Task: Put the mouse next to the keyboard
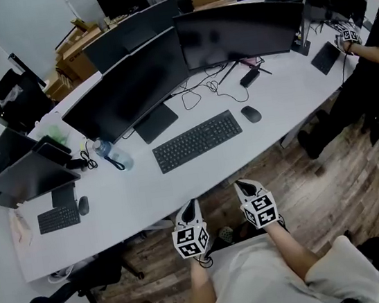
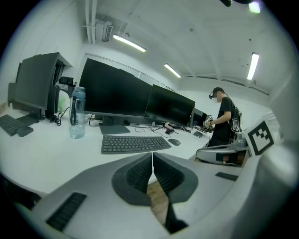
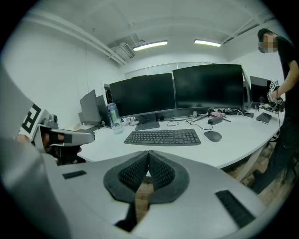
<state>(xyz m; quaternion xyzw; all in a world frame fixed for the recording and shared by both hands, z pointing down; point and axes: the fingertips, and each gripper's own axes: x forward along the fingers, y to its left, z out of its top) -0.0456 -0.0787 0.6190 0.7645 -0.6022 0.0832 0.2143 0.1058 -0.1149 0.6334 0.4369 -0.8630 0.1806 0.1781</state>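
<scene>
A dark mouse (image 1: 251,113) lies on the white desk just right of the black keyboard (image 1: 197,140), a small gap between them. The left gripper view shows both, the mouse (image 2: 174,142) and the keyboard (image 2: 135,143), and so does the right gripper view, the mouse (image 3: 213,136) and the keyboard (image 3: 162,137). My left gripper (image 1: 190,207) and right gripper (image 1: 244,188) hang side by side off the desk's near edge, above the wood floor. Both are shut with nothing between the pads (image 2: 140,175) (image 3: 161,172).
Two large dark monitors (image 1: 162,56) stand behind the keyboard, with cables and a water bottle (image 1: 103,149) to the left. At the far left are a laptop (image 1: 28,171) and a small keyboard (image 1: 58,218). A person (image 1: 371,51) works at the desk's right end.
</scene>
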